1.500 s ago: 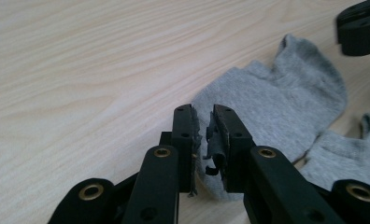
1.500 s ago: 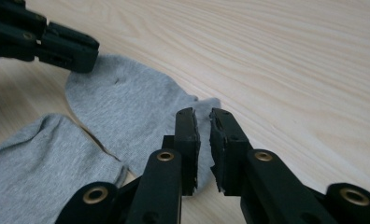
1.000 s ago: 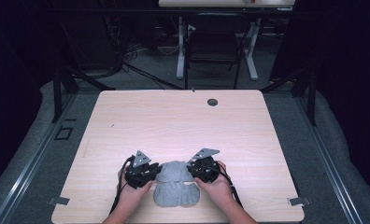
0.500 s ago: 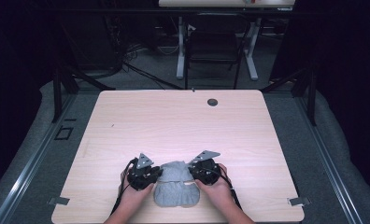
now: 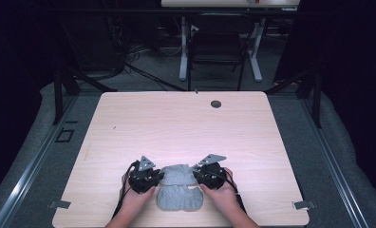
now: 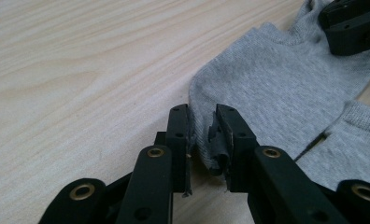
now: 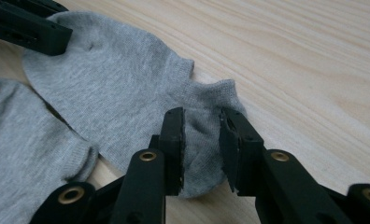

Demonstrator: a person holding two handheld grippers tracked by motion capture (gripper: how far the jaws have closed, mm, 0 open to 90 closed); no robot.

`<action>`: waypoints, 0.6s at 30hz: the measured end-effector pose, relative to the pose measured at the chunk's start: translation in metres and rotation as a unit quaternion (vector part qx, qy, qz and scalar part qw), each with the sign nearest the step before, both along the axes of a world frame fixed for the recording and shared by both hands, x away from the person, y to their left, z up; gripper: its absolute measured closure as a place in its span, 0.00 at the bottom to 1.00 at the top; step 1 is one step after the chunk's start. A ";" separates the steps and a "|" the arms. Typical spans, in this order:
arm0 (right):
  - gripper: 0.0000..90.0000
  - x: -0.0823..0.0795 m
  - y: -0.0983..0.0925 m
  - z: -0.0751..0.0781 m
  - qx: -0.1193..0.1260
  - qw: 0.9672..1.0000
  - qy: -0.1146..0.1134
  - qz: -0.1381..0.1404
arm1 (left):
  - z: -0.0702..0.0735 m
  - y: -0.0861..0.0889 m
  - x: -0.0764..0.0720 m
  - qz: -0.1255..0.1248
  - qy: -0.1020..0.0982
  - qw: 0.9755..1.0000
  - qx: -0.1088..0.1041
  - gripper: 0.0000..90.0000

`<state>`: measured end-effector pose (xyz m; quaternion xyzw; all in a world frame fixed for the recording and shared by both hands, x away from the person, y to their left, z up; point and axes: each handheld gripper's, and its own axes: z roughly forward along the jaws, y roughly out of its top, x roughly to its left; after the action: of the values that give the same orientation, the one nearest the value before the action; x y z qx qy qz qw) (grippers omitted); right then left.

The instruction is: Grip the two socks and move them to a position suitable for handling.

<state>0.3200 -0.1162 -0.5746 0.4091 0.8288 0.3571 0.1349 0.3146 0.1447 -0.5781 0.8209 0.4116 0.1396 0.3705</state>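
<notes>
**Two hand-held grippers at a pair of grey socks on a wooden table**

A pale wooden table (image 5: 186, 128) fills the middle of the high view, with a small dark round hole (image 5: 216, 103) near its far edge. Close to the near edge, two grey socks lie side by side and partly overlapping: the upper sock (image 5: 176, 174) lies farther from the person and the lower sock (image 5: 179, 199) just in front of it. A person's hands come in from the bottom, one on each side of the socks.

The left gripper (image 6: 202, 135) meets the toe end of the upper sock; its jaws stand narrowly apart with the rounded edge of the fabric pinched between them. The right gripper (image 7: 202, 140) straddles the cuff end of the same sock; its jaws have just been opening, and the fabric lies loose between them with a gap at each pad.
</notes>
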 end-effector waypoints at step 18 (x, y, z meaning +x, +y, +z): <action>0.68 0.009 -0.020 0.015 0.025 1.000 -0.012 -0.003 | 0.009 0.002 0.003 0.002 -0.013 1.000 -0.017 0.76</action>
<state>0.3285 -0.1366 -0.5593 0.4103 0.8168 0.3824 0.1350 0.3177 0.1470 -0.5696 0.8119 0.4108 0.1438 0.3890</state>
